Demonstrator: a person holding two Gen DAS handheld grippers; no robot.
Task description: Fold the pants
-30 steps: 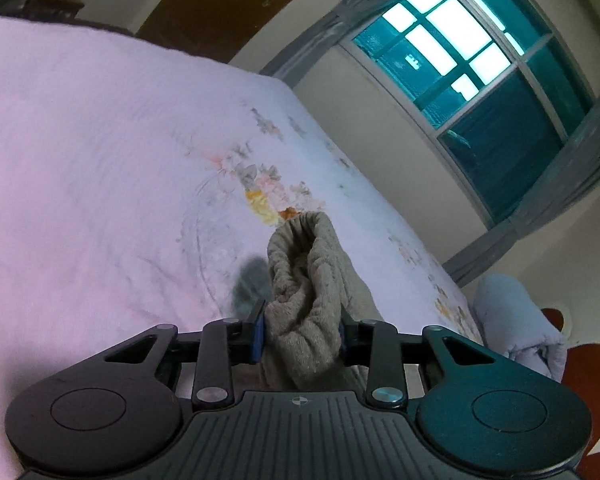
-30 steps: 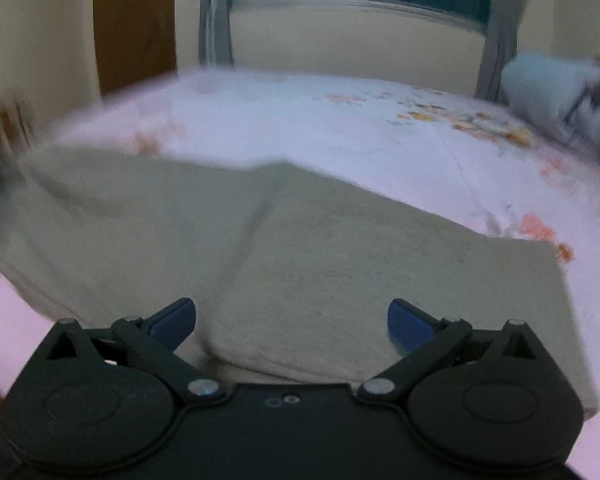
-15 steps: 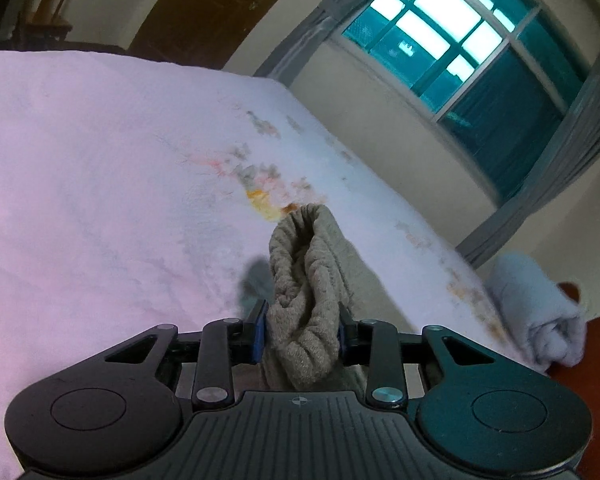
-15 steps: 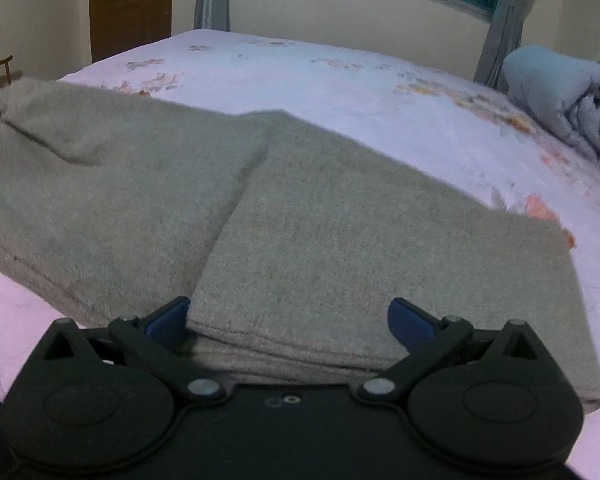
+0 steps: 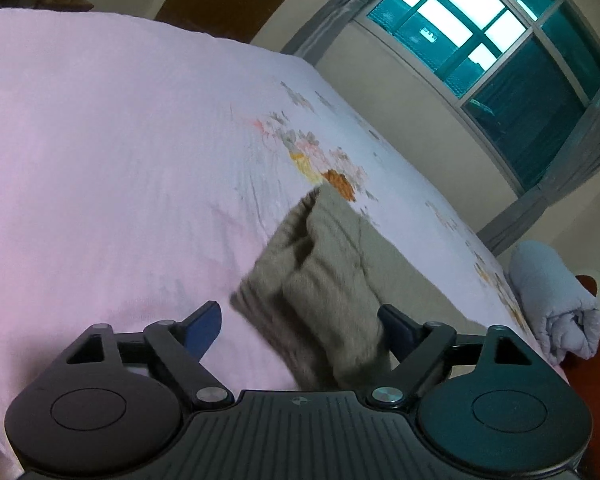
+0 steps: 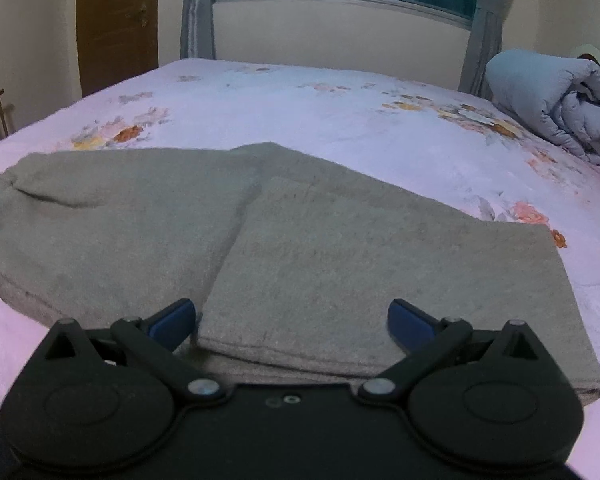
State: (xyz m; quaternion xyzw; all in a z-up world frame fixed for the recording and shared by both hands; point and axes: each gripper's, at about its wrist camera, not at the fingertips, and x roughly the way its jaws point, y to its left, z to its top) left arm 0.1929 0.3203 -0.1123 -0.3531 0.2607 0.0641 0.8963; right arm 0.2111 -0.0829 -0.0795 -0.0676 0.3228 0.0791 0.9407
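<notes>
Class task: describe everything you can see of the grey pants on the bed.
The pants are grey-beige, of a soft, towel-like knit, lying flat on the pink floral bedsheet. One section is folded over the rest, giving a neat layered edge near the open right gripper. The bunched end lies between the open left gripper's fingers, ungripped.

Left gripper (image 5: 300,326): jaws now spread wide; half a second ago they pinched the bunched cloth
Pants (image 5: 320,292): waistband bunch no longer stands up between the pads; it slumps onto the bed (image 5: 100,140), slightly blurred
Pants in right view (image 6: 284,240): the left end now lies lower and flatter
</notes>
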